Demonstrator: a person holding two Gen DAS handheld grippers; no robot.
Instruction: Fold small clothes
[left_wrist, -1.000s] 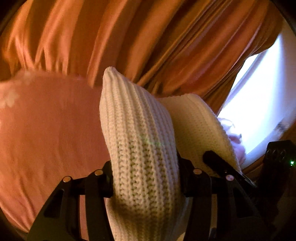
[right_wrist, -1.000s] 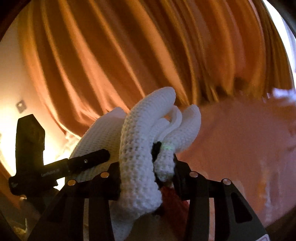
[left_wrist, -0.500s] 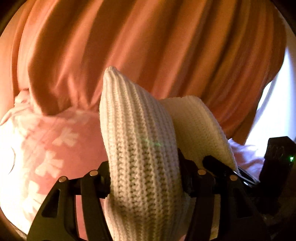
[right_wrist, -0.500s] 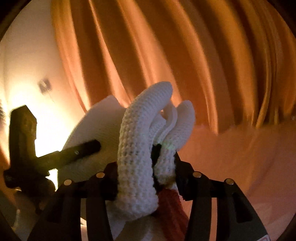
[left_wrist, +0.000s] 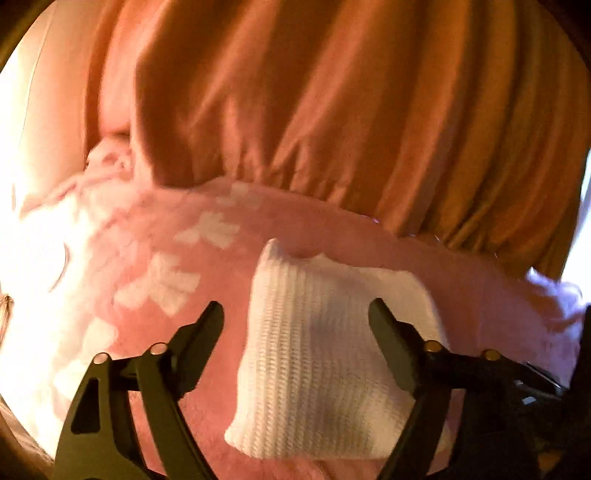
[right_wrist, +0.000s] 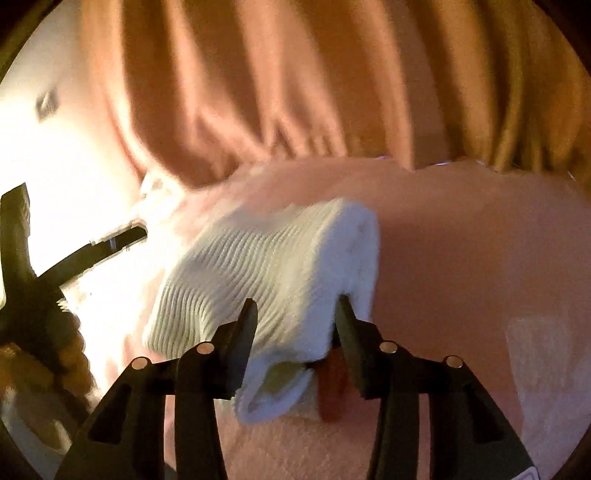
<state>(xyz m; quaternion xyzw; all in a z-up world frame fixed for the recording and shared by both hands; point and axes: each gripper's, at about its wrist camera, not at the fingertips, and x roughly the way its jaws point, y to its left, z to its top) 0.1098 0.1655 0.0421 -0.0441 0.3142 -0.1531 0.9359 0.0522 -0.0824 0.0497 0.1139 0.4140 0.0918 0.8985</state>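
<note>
A folded white knit garment (left_wrist: 332, 350) lies on the pink fleece blanket (left_wrist: 184, 288). My left gripper (left_wrist: 295, 317) is open wide, its jaws apart on either side of the garment and not touching it. In the right wrist view the same garment (right_wrist: 273, 266) lies folded with a rolled edge at the right. My right gripper (right_wrist: 295, 314) is partly open, its jaws straddling the garment's near edge, fabric between them. A red-orange tag (right_wrist: 332, 391) shows under the garment's near edge.
Orange curtains (left_wrist: 369, 110) hang behind the blanket. The blanket has white flower prints (left_wrist: 162, 284) at the left. The left gripper's black body (right_wrist: 33, 273) shows at the left of the right wrist view. A bright window (left_wrist: 583, 229) is at far right.
Both grippers held the garment up in the air, shut on it. Now it lies on the blanket; the left jaws have opened wide and the right jaws have loosened.
</note>
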